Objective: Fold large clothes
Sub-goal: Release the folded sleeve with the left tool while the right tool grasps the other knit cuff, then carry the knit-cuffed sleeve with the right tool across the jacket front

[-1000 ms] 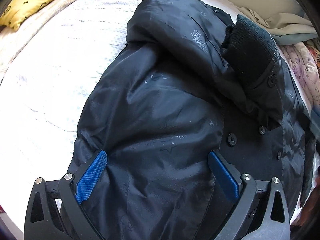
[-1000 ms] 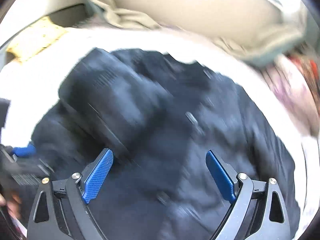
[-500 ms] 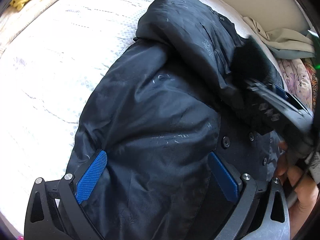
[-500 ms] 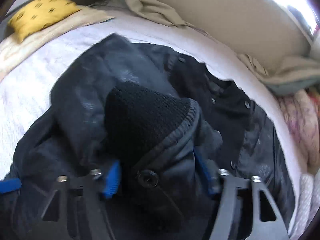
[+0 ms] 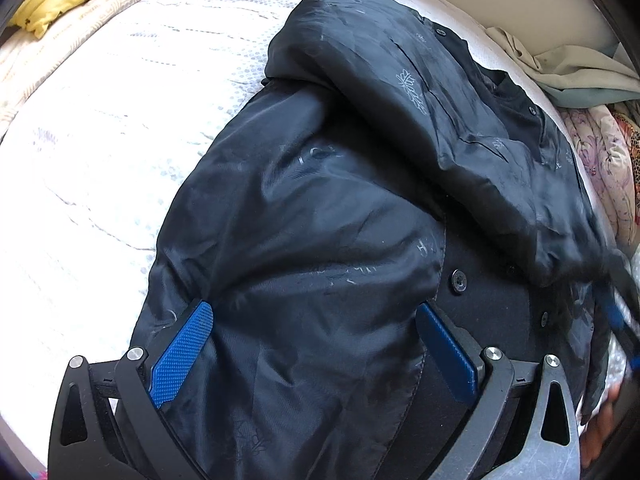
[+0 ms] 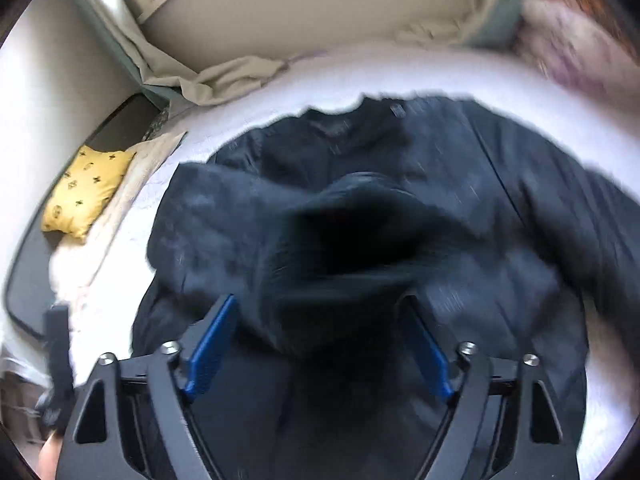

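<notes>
**Folded sleeve at risk of sliding back open**

Black jacket (image 5: 320, 240) spread on the white mattress (image 5: 100, 160), one sleeve (image 6: 352, 240) thrown across the chest. Left gripper (image 5: 316, 356) wide, hovering over the lining, gripping nothing. Right gripper (image 6: 320, 344) just reopened, wide, knit cuff loose between the jaws, unpinched. Likely trouble: slick lining slipping, sleeve unrolling; cuff snagging on withdrawal.
</notes>
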